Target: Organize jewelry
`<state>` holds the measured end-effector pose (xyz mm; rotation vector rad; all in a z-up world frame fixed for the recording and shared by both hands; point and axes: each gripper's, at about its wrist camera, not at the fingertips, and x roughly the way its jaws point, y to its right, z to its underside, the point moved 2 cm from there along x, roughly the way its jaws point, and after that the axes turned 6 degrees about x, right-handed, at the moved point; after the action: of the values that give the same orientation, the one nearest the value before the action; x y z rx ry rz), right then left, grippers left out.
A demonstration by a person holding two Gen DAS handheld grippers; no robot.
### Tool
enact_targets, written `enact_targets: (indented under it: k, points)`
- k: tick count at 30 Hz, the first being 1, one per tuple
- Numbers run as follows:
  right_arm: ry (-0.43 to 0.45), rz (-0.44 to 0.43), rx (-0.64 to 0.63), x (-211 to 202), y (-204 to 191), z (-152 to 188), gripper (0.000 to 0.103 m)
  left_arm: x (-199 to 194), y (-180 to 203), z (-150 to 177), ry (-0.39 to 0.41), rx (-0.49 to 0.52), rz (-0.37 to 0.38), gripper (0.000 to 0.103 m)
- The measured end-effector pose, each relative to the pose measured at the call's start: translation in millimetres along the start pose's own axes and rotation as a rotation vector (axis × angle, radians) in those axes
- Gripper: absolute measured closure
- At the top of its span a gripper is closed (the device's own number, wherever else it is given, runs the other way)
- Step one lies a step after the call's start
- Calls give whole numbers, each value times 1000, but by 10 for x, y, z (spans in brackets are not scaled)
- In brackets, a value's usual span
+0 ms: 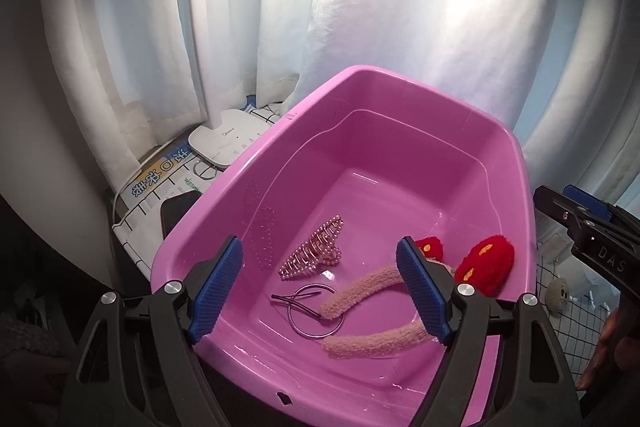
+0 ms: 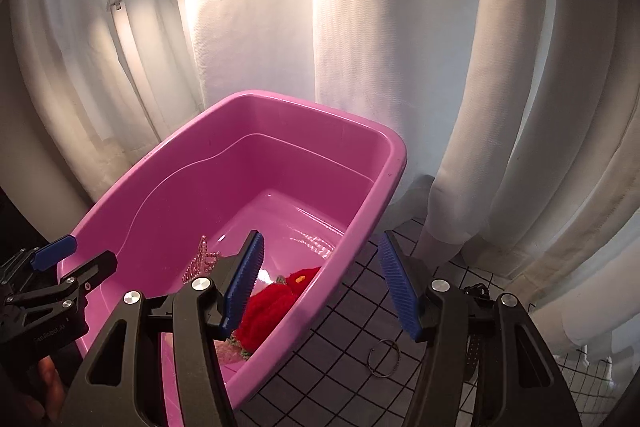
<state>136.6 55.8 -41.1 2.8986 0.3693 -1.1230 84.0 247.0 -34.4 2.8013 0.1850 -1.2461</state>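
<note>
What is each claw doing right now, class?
Left claw: open, holding nothing, above the pink tub.
Right claw: open, holding nothing, straddling the tub's rim.

frames: black plastic with triangular cut-outs on the left gripper (image 1: pixel 320 291) and the right gripper (image 2: pixel 322 283)
pads: blue, ribbed (image 1: pixel 218 291)
screws: round, silver
markings: white letters "DAS"

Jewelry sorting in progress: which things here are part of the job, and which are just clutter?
Job:
pink tub
pearl hair claw
silver ring
black hairpin
fuzzy headband
loose ring

Clutter:
lamp base
curtains
printed sheet
</note>
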Motion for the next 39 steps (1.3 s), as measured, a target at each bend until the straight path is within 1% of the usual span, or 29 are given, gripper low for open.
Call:
enact_targets:
  k: [3,7,10,16,18,21,23,25,29,35,39]
  points:
    - [8,-1,54,-180,217,206,45,-96,232,77,-2,24,38,25]
    - [-2,14,130,-352,608,506,45,-203,650,210,1,100,85,25]
    - [-6,50,184,-523,969,729,45,-258,978,302,-6,152,135,25]
    - [-31,168,251,-801,1680,1213,45,-317,1536,485,-23,220,225,25]
    - [-43,195,282,-879,1900,1388,45,-315,1701,554,-34,243,243,25]
    - [-71,209,327,-927,2147,1624,45,-296,1916,669,-42,273,256,23]
    - [-91,207,340,-929,2234,1772,45,-261,2029,734,-60,275,269,23]
    - [-105,187,349,-911,2280,1890,45,-231,2140,790,-66,284,272,23]
    - [-135,155,340,-799,2283,2065,45,-73,2306,892,-86,305,272,23]
    - [-162,108,331,-574,2256,2221,45,361,2495,1036,-118,342,223,23]
    - [-174,98,321,-411,2232,2298,45,712,2559,1105,-154,349,213,23]
